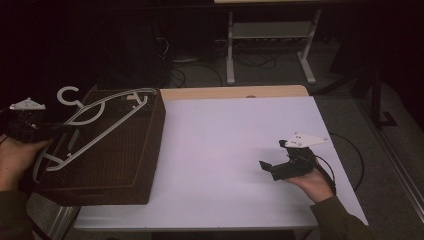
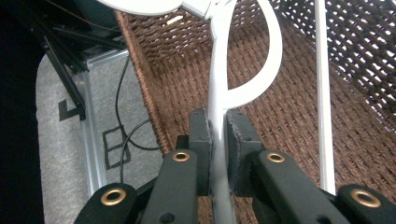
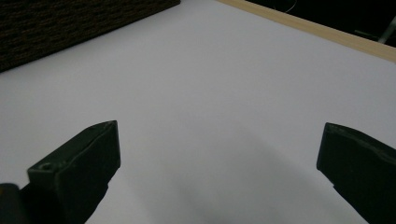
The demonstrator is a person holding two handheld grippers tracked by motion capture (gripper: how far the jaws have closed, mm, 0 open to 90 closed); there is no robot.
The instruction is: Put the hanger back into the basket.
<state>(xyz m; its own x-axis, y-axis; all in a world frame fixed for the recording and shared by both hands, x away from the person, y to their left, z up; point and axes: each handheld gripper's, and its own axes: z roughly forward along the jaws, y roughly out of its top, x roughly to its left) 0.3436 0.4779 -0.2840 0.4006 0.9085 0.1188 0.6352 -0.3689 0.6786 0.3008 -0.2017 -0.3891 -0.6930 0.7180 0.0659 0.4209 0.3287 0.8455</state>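
Step in hand: lowering white hanger [image 1: 95, 125] into wicker basket [image 1: 135, 165] at counter's [image 1: 240, 135] left. Left tool [image 2: 218, 135] clamped on hanger bar. Right tool [image 1: 280, 167] wide, empty, near right. Next: probably set hanger down, release.

1. No word, label, brand name or number can be read on anything in these pictures.
2. The floor [image 2: 65, 154] beside the table leg carries black tape marks in the left gripper view: an L-shaped corner [image 2: 69, 112] and a square outline [image 2: 116, 147]. They are plain shapes, without any letters or figures.
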